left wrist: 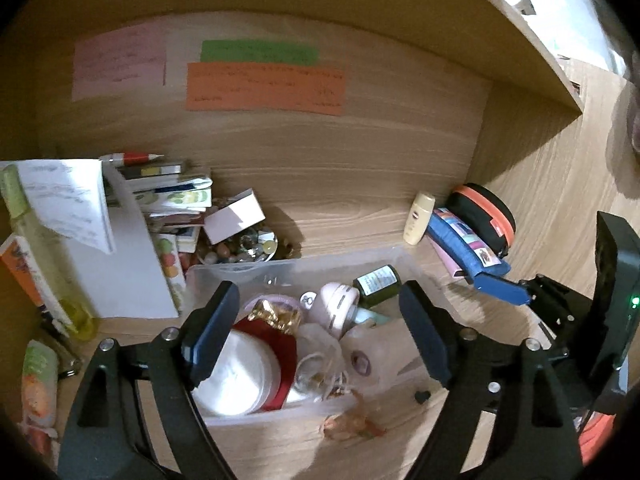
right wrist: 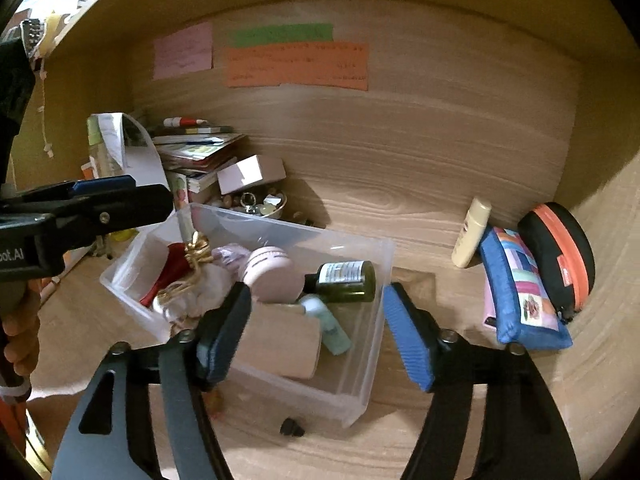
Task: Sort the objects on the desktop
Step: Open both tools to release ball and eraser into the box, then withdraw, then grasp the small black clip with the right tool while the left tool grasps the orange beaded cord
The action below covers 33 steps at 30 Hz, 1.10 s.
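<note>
A clear plastic bin [right wrist: 380,280] sits on the wooden desk and also shows in the left wrist view [left wrist: 240,270]. It holds a dark green bottle [right wrist: 346,277], a round pink case [right wrist: 272,272], a pale teal tube [right wrist: 326,326], a gold-wrapped item [right wrist: 197,254], a red item [right wrist: 168,272] and a white round lid [left wrist: 236,372]. My left gripper [left wrist: 320,334] is open and empty above the bin. My right gripper [right wrist: 316,334] is open and empty over the bin's near right side. The left gripper also shows at the left of the right wrist view [right wrist: 120,196].
A cream bottle [right wrist: 471,232], a blue patchwork pouch [right wrist: 520,288] and a black-orange zip case [right wrist: 560,256] stand at the right. Books and papers [right wrist: 196,152], a small white box [right wrist: 250,174] and a bowl of beads [right wrist: 256,202] are at the back left. A small black cap [right wrist: 291,427] lies before the bin.
</note>
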Tool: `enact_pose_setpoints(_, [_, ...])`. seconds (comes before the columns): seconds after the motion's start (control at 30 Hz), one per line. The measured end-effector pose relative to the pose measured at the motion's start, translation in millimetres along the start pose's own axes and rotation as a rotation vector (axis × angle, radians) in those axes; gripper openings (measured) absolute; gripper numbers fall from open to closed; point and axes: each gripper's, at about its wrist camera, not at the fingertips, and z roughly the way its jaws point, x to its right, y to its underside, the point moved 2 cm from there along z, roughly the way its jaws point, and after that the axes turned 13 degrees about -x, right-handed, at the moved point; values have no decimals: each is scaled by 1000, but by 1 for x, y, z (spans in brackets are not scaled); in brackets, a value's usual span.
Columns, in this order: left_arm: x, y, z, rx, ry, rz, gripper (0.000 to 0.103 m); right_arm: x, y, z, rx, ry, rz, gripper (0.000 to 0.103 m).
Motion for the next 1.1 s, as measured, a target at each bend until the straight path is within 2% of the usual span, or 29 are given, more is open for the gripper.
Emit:
enact_pose_setpoints(0.2, [-7,20,-9,-5,-40,-27,91,-8,16,-13,15,11,1,71])
enact_pose_setpoints(0.4, [-16,48,-15,-26,-40,-46,93,-10,36,-19,-15,23,4,71])
enact_pose_setpoints(0.77, [-14,92,10,-137,13,-65,93,-2,76,7,-193,-19,27,73])
enact_pose_setpoints(0.87, [-14,98,20,-168,33,-76,93,-6,81,20,-244,-53,22,64])
enact_pose_setpoints(0.93, [-12,102,25,-185,37,-74,93,-10,82,26,-269,-61,12,52])
enact_pose_setpoints(1.1, [-6,106,34,-212,42,-55,93,-14,80,43,-316,-82,-2,42])
